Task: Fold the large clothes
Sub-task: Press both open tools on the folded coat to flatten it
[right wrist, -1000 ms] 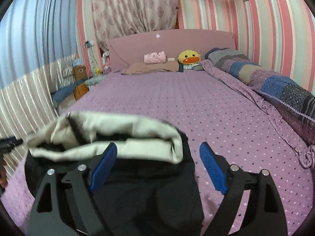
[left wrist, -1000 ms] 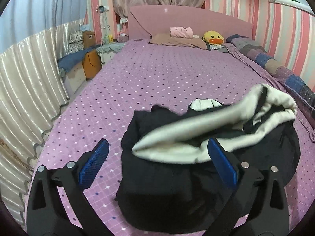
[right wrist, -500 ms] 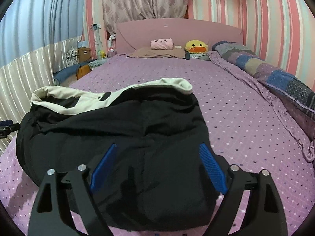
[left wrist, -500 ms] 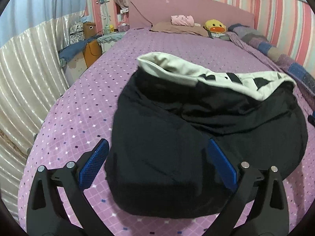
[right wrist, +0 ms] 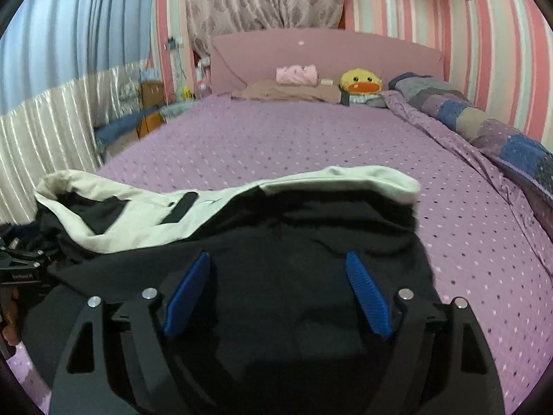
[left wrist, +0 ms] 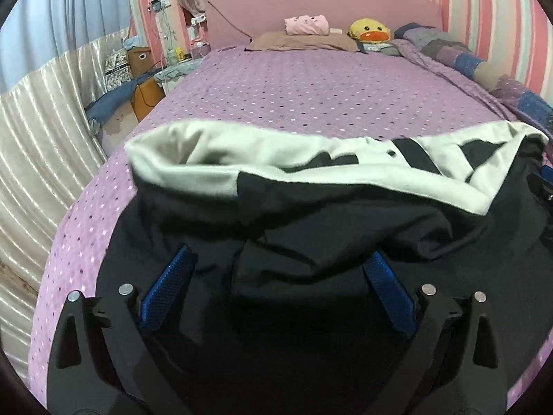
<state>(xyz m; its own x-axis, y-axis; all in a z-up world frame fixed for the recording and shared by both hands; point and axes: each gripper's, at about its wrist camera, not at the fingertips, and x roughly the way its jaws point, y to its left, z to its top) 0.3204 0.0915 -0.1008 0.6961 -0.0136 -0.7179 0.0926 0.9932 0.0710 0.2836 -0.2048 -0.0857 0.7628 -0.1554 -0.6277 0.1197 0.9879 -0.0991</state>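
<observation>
A large black garment [left wrist: 311,242] with a cream-white lining [left wrist: 214,159] lies bunched on the purple dotted bed [left wrist: 311,83]. It also shows in the right wrist view [right wrist: 293,242], its cream part [right wrist: 138,214] at the left. My left gripper [left wrist: 280,287] is open and empty, low over the garment's near left part. My right gripper [right wrist: 276,287] is open and empty over its near right part. The left gripper's black body [right wrist: 20,269] shows at the left edge of the right wrist view.
At the headboard lie a brown pillow [left wrist: 304,41], a pink roll [left wrist: 306,25] and a yellow duck toy [left wrist: 369,31]. A patchwork quilt [right wrist: 484,128] runs along the bed's right side. A shiny curtain [left wrist: 38,138] and a bedside box [left wrist: 138,58] stand left.
The garment, airborne a second ago, has dropped and settled flat on the bed. Both grippers have moved down and closer over it, staying open.
</observation>
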